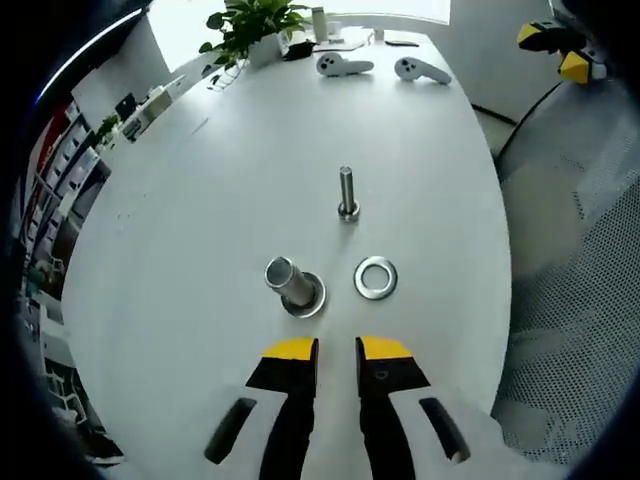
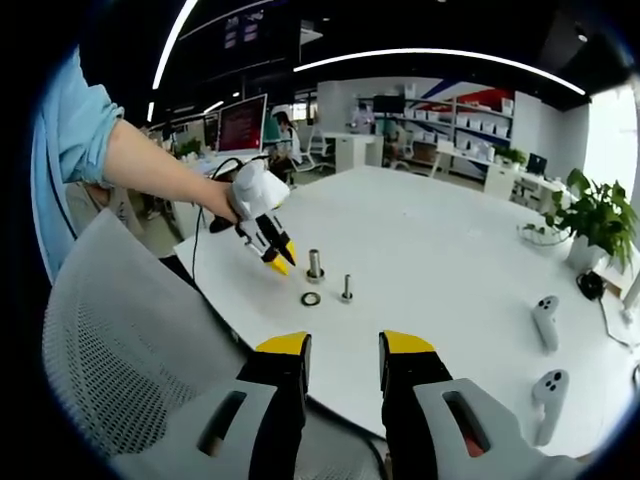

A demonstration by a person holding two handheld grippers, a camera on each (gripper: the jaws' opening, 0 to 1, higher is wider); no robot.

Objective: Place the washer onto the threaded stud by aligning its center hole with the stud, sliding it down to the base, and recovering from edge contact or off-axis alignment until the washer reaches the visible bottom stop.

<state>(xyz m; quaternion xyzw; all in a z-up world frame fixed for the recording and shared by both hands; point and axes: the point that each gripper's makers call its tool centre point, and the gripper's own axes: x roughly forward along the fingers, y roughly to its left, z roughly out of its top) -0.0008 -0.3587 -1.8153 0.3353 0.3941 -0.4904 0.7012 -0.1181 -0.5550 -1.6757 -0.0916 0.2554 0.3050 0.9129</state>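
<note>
On the white table (image 1: 200, 200), just beyond my left tool (image 1: 337, 352), the washer (image 1: 375, 278) lies flat, a little right of the tool's line and close ahead of its yellow tips. My left tool's jaws stand slightly apart with nothing between them. Left of the washer, nearly beside it, is a short metal sleeve (image 1: 291, 284) standing on a wide flange and leaning toward the camera. Farther out, past the washer and a touch left of it, the stud (image 1: 346, 193) stands upright on its base, well apart from the washer. The washer touches neither stud nor sleeve.

At the far end of the table sit two white controllers (image 1: 345, 66), and a potted plant (image 1: 250, 25) is at the far left edge. A mesh chair (image 1: 580, 300) is off the right side.

From my right tool (image 2: 343, 348), whose jaws are apart and empty, the same group is well off across the table: the washer (image 2: 311, 298) lies nearest, with the stud (image 2: 347, 288) just right and the sleeve (image 2: 315, 265) just behind. My left tool (image 2: 275, 252) hangs just left of the sleeve, tips pointing down toward the table near the washer, not touching it. My right tool is over the table's near edge, with a mesh chair (image 2: 130, 340) to its left.
</note>
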